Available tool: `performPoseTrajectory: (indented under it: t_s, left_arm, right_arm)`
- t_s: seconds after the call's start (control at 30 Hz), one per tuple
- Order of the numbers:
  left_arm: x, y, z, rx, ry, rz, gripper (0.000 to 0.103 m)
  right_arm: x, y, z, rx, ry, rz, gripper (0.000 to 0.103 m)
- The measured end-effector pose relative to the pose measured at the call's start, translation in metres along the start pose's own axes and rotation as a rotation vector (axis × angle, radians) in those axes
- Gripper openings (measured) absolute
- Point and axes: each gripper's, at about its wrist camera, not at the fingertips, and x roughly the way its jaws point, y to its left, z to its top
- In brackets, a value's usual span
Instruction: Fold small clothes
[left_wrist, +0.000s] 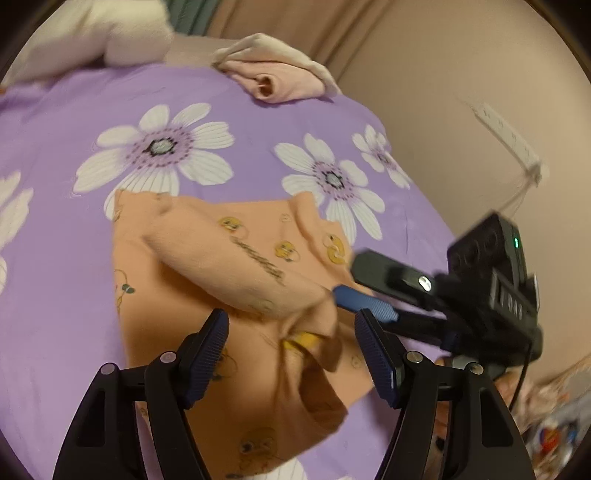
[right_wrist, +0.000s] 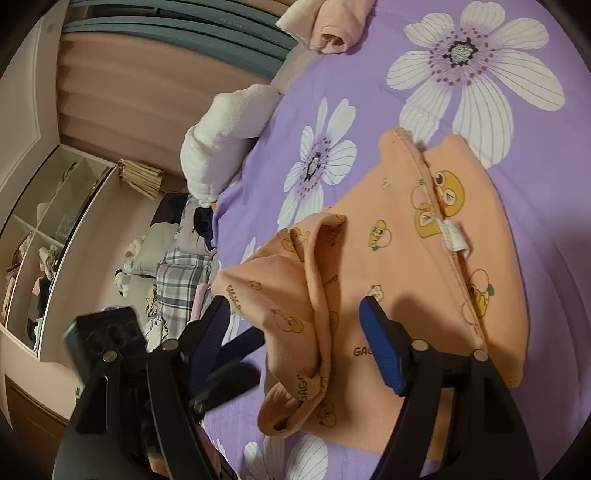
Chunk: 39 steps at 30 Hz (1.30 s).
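Observation:
An orange garment (left_wrist: 229, 280) printed with yellow cartoon figures lies partly folded on the purple flowered bedsheet (left_wrist: 55, 258). A sleeve-like flap is folded across its middle. My left gripper (left_wrist: 293, 343) hovers over the garment's near part, open, with the bunched flap lying loose between its pads. My right gripper (left_wrist: 351, 280) comes in from the right and touches the flap's edge. In the right wrist view the right gripper (right_wrist: 295, 325) stands open around a raised fold of the orange garment (right_wrist: 399, 258), pads clear of it. The left gripper (right_wrist: 251, 358) lies low at the left.
A folded pink garment (left_wrist: 280, 81) and a white fluffy bundle (left_wrist: 110, 37) rest at the bed's far side. A power strip (left_wrist: 506, 136) hangs on the wall. Beyond the bed edge are a clothes pile (right_wrist: 177, 266) and an open shelf (right_wrist: 55, 221).

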Motion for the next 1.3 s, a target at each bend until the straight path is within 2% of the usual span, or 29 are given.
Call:
performPoseTrajectory:
  t_s: [0.1,0.23,0.33,0.47,0.6,0.7,0.8,0.87,0.93,1.07,1.2,1.27,1.3]
  left_arm:
    - [0.006,0.017,0.012,-0.090,-0.011,-0.069,0.069]
    - [0.021,0.024,0.029,-0.159,-0.028,-0.178,0.069]
    - [0.026,0.018,0.041,-0.153,-0.047,-0.201,0.069]
    - [0.019,0.016,0.046,-0.142,-0.081,-0.204,0.069]
    - [0.006,0.030,0.036,-0.149,-0.088,-0.143,0.069]
    - [-0.007,0.044,0.019,-0.156,-0.084,-0.096,0.069]
    - [-0.021,0.056,0.001,-0.162,-0.083,-0.063,0.069]
    - [-0.029,0.062,-0.013,-0.167,-0.079,-0.046,0.069]
    - [-0.036,0.065,-0.027,-0.168,-0.080,-0.033,0.069]
    - [-0.041,0.068,-0.044,-0.176,-0.070,-0.027,0.069]
    - [-0.040,0.074,-0.055,-0.197,-0.053,-0.044,0.069]
    - [-0.039,0.077,-0.059,-0.211,-0.044,-0.050,0.069]
    - [-0.038,0.079,-0.059,-0.218,-0.039,-0.051,0.069]
  right_arm:
    - [0.007,-0.001,0.005,-0.010,0.021,0.005,0.077]
    - [0.007,-0.011,0.015,0.070,-0.020,0.069,0.079]
    - [0.000,-0.017,0.019,0.105,-0.051,0.107,0.080]
    - [-0.006,-0.025,0.021,0.133,-0.061,0.102,0.081]
    - [-0.006,-0.027,0.022,0.130,-0.048,0.093,0.081]
    - [0.004,-0.019,0.024,0.083,-0.010,0.044,0.081]
    - [0.020,-0.009,0.025,0.005,0.025,-0.036,0.081]
    - [0.033,-0.004,0.027,-0.055,0.042,-0.131,0.080]
    - [0.046,-0.001,0.029,-0.103,0.063,-0.218,0.077]
    - [0.067,0.004,0.031,-0.189,0.094,-0.286,0.066]
    - [0.078,0.013,0.031,-0.251,0.118,-0.263,0.060]
    - [0.086,0.012,0.032,-0.248,0.146,-0.221,0.055]
    - [0.090,0.010,0.033,-0.235,0.149,-0.228,0.051]
